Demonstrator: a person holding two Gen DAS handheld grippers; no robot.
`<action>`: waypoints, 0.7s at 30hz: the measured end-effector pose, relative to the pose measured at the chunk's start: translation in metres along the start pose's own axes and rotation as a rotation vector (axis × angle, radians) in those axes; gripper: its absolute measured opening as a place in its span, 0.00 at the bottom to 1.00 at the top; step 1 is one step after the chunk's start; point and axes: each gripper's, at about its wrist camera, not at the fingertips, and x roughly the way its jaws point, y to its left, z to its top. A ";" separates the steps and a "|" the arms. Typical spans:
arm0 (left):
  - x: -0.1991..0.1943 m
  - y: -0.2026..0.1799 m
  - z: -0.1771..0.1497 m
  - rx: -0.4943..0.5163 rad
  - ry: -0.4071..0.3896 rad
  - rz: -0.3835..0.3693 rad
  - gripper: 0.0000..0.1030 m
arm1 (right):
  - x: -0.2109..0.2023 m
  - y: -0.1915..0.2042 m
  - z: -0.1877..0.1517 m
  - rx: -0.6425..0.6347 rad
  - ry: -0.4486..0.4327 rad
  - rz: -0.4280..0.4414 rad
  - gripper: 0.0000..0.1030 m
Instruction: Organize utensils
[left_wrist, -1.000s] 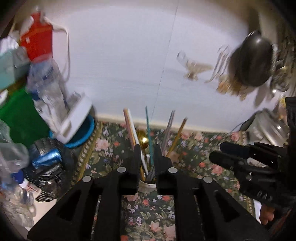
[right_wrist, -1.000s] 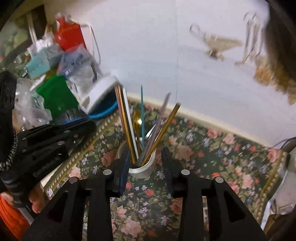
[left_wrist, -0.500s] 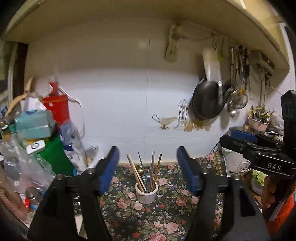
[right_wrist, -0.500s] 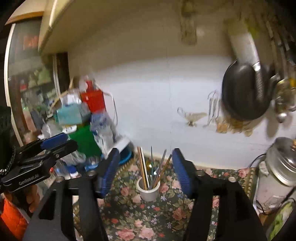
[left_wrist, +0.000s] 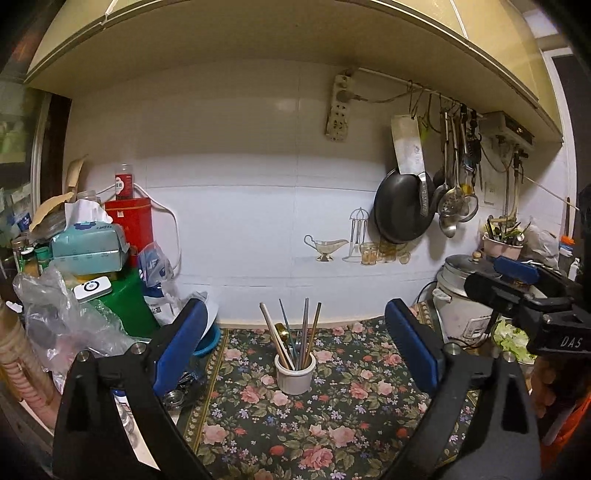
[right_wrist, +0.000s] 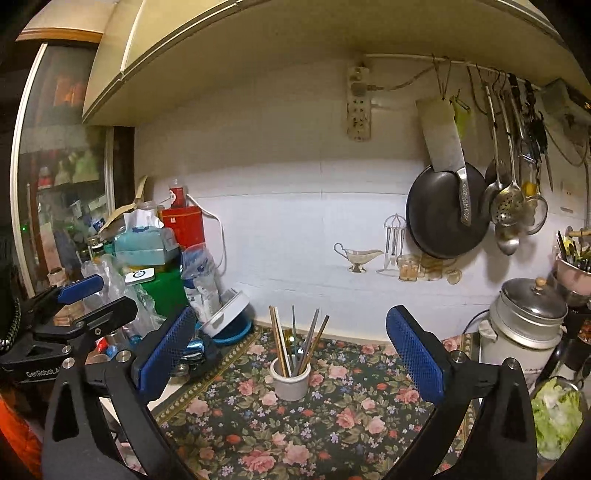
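Floral cloth (left_wrist: 332, 424) at centre carries a white cup (left_wrist: 294, 374) of upright chopsticks (left_wrist: 273, 338), perhaps a gold spoon; left gripper (left_wrist: 295, 345) and right gripper (right_wrist: 291, 349) jaws are opening, empty.

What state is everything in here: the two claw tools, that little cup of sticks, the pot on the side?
Left gripper: jaws opening, nothing between them.
Right gripper: jaws opening, empty.
White cup: upright on the floral mat, holding chopsticks.
Rice cooker: lid on.
Black pan: hanging on the wall.
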 end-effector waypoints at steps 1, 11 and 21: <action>-0.001 0.000 -0.001 0.001 -0.002 -0.002 0.94 | -0.002 0.000 -0.002 0.002 0.004 -0.001 1.00; -0.007 -0.004 -0.002 0.004 -0.021 -0.003 0.98 | -0.008 0.006 -0.011 -0.009 0.035 -0.011 1.00; -0.008 -0.008 -0.001 0.004 -0.022 -0.001 0.99 | -0.008 0.008 -0.013 -0.010 0.045 0.001 1.00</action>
